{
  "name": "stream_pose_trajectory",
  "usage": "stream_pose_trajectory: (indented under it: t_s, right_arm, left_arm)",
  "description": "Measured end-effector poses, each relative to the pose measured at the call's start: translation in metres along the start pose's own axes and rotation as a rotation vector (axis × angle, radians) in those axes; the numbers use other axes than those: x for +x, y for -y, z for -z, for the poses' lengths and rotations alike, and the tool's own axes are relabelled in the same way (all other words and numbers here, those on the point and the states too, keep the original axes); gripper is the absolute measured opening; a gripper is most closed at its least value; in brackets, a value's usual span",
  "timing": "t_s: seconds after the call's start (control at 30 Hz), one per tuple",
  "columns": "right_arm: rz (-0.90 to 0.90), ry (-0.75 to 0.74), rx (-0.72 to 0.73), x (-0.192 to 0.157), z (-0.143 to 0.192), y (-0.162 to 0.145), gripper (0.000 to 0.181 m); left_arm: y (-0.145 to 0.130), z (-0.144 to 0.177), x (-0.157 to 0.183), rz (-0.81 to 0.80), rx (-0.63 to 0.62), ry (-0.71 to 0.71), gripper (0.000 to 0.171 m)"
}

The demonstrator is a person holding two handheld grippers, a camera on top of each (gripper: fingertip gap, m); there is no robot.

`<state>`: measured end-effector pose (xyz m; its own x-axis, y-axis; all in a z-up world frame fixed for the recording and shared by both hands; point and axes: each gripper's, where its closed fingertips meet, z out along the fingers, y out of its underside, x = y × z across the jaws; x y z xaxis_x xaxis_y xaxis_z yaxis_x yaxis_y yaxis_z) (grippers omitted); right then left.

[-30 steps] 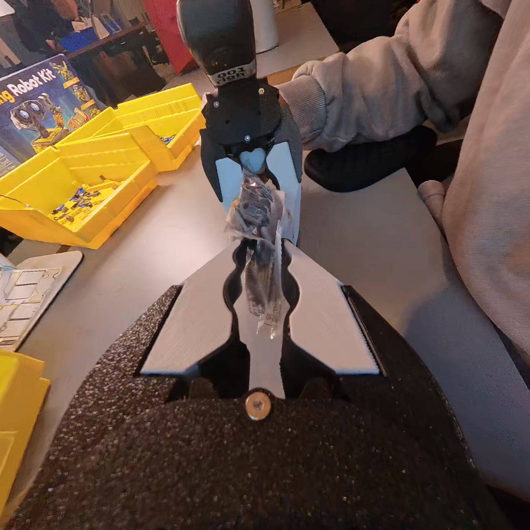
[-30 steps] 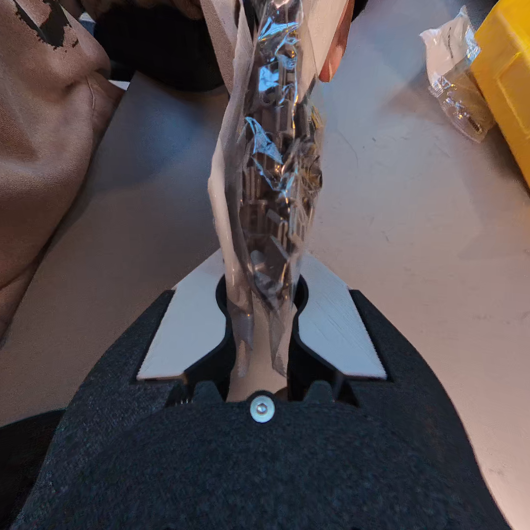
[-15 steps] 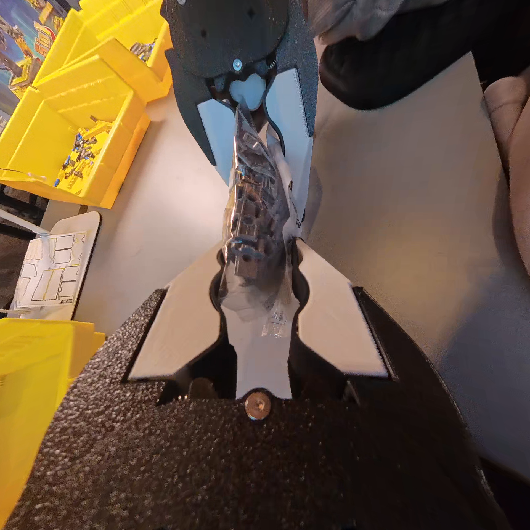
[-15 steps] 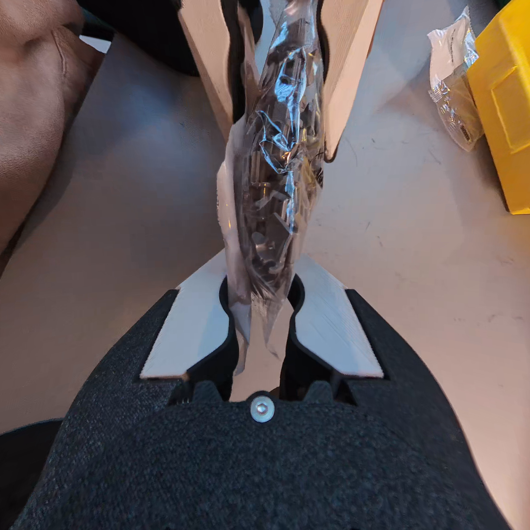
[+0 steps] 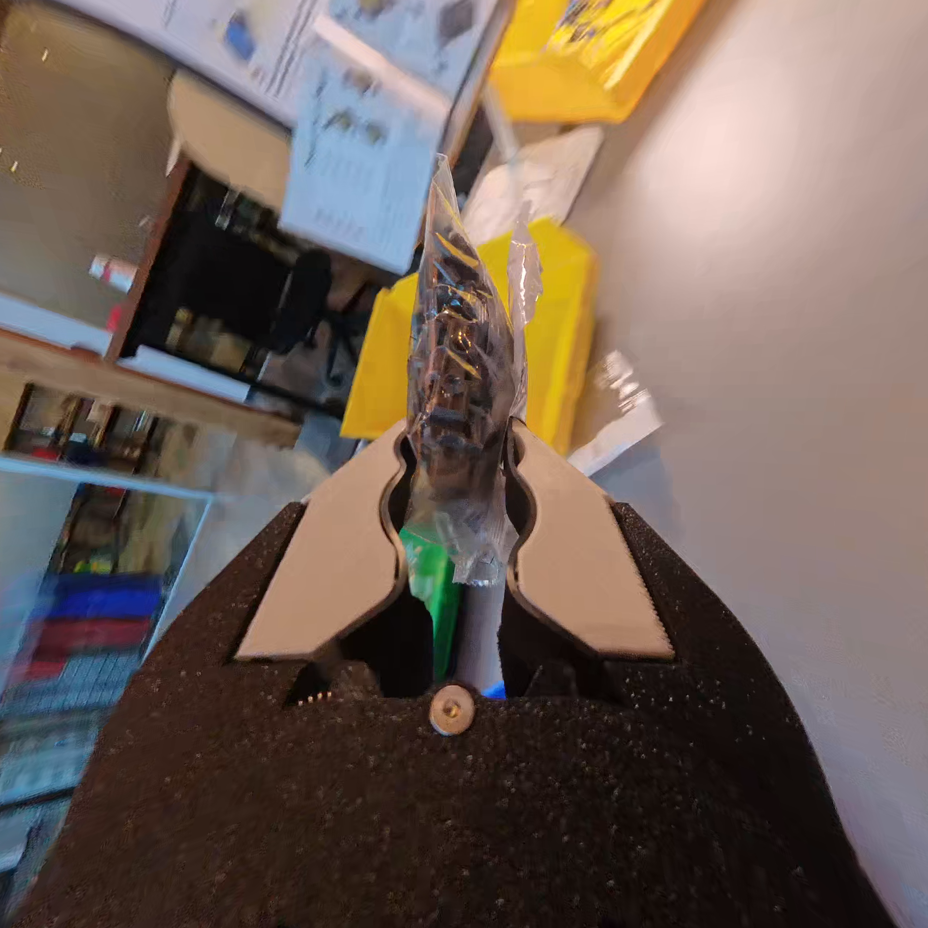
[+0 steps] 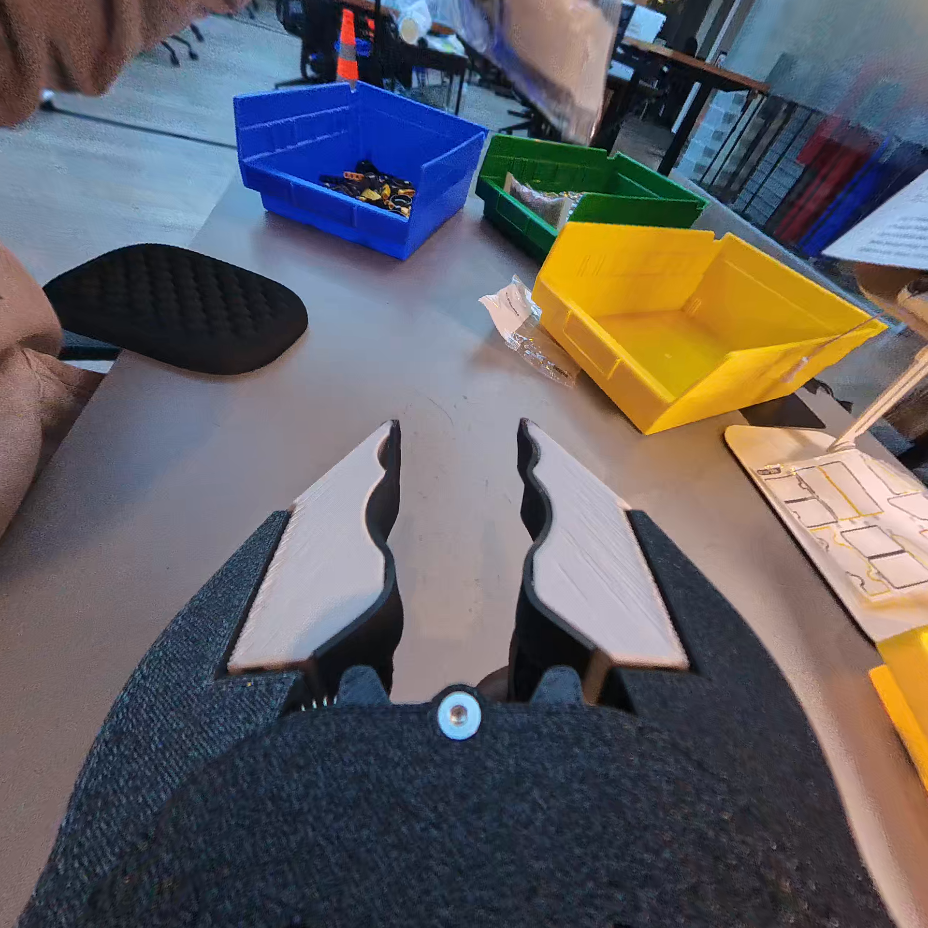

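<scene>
My left gripper [image 5: 457,442] is shut on a clear plastic bag of dark small parts [image 5: 459,351], which stands up between the fingers with its top torn open. The view is tilted and blurred, with a yellow bin [image 5: 557,351] behind the bag. My right gripper [image 6: 458,427] is open and empty, low over the grey table [image 6: 401,361]. Ahead of it are a blue bin [image 6: 351,160] with dark parts, a green bin [image 6: 602,196] with a bag in it, and an empty yellow bin [image 6: 693,321].
An empty clear bag [image 6: 527,326] lies beside the yellow bin. A black armrest pad [image 6: 176,306] is at the left by a person's sleeve [image 6: 25,376]. A printed sheet [image 6: 853,522] lies at the right. A blurred thing [image 6: 552,65] hangs at the top. The grippers' ends are close to 30 centimeters from one another.
My right gripper let go of the bag, opened and drew back to face the bins. My left gripper swung away and tilted, keeping the bag, whose top is now torn open.
</scene>
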<state>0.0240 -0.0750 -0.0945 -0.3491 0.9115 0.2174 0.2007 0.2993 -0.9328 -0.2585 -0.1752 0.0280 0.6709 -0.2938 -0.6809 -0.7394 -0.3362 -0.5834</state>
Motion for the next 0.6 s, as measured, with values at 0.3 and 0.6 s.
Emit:
stream_pose_trajectory:
  t_s: [0.3, 0.6]
  right_arm:
    - [-0.065, 0.007, -0.05, 0.003, -0.013, -0.033, 0.036]
    - [-0.215, -0.047, -0.026, 0.03, -0.011, -0.048, 0.033]
  left_arm:
    - [-0.209, -0.072, -0.094, 0.132, -0.439, -0.114, 0.032]
    - [-0.293, -0.105, -0.059, 0.096, -0.58, -0.388, 0.033]
